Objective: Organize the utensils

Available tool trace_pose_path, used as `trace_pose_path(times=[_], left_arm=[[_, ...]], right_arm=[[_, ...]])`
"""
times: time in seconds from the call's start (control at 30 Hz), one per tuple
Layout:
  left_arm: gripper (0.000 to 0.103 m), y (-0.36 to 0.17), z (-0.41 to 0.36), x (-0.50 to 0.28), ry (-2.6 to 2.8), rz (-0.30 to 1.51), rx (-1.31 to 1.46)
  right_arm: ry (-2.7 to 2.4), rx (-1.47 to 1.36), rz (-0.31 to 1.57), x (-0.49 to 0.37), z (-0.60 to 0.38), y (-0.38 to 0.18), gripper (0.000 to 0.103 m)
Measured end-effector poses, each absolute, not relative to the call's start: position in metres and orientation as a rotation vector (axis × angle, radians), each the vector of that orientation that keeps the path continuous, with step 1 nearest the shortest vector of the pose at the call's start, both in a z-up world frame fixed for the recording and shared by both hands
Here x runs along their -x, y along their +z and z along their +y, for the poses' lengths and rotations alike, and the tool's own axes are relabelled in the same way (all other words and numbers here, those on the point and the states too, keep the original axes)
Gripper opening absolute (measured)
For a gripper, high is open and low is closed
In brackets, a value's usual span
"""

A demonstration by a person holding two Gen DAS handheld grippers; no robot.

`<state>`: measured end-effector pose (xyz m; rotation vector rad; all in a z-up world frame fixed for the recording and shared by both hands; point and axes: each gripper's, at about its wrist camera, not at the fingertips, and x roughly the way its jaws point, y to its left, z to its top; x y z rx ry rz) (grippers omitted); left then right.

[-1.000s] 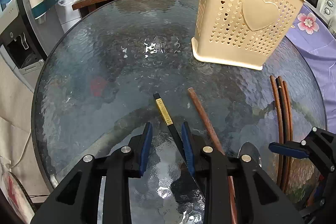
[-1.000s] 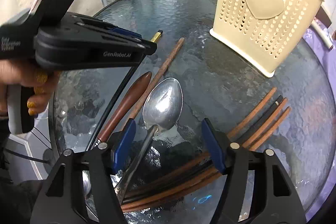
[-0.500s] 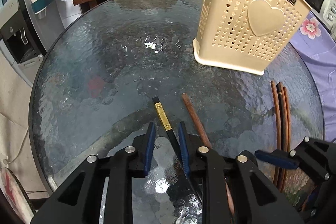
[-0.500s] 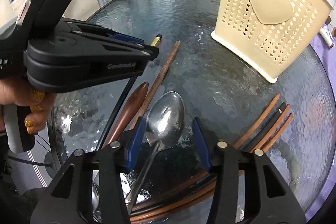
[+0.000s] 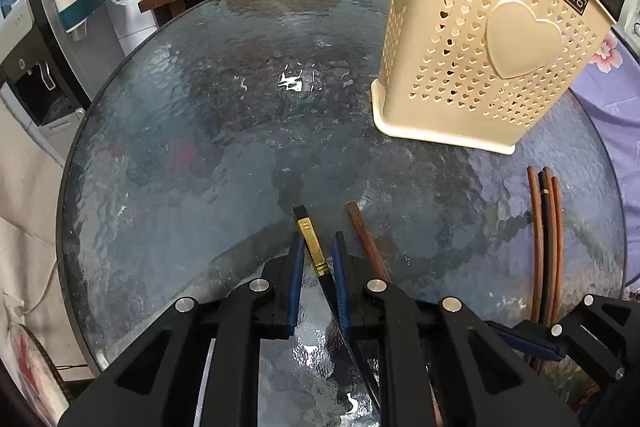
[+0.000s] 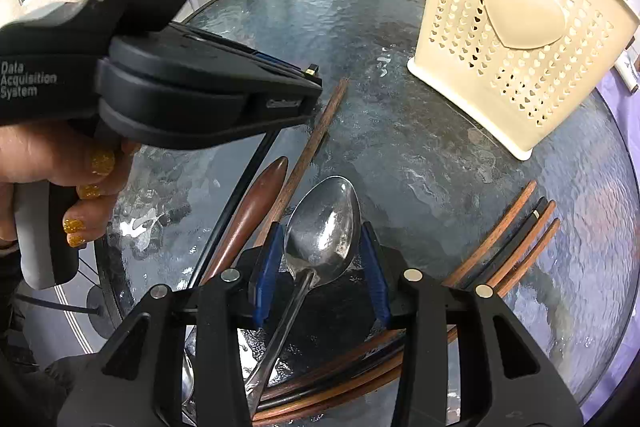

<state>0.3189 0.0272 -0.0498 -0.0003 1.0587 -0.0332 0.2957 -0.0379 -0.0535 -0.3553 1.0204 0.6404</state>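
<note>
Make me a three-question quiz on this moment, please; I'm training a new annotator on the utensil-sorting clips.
1. True or false: the left gripper has its blue pads on either side of the black chopstick with the gold band.
2. Which utensil lies between the fingers of the right gripper?
A. a wooden chopstick
B. the metal spoon
C. a fork
3. Fill in: the cream basket stands upright on the ____ table.

Key: 1 true; 2 B; 3 glass.
</note>
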Motion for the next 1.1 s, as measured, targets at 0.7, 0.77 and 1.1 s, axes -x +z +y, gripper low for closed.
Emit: trace_pose_path(times=[0.7,0.77,1.1], left_arm=[[0.008,-0.019,0.028,-0.307,-0.048,0.953,0.081],[0.008,-0.006,0.029,-0.302,-0.057,0.921,0.087],[0.007,0.047,0.022,-0.273,-0.117,0.786,0.093]], right_arm=[[0.649,0.142,0.903,-0.304,-0.089,-0.026,0.039],[0.644,0.123,0.868,-0.306,-0.097,-0.012,0.039],[0.631,0.062,0.76,-0.29,-0.127,0.028,0.039]])
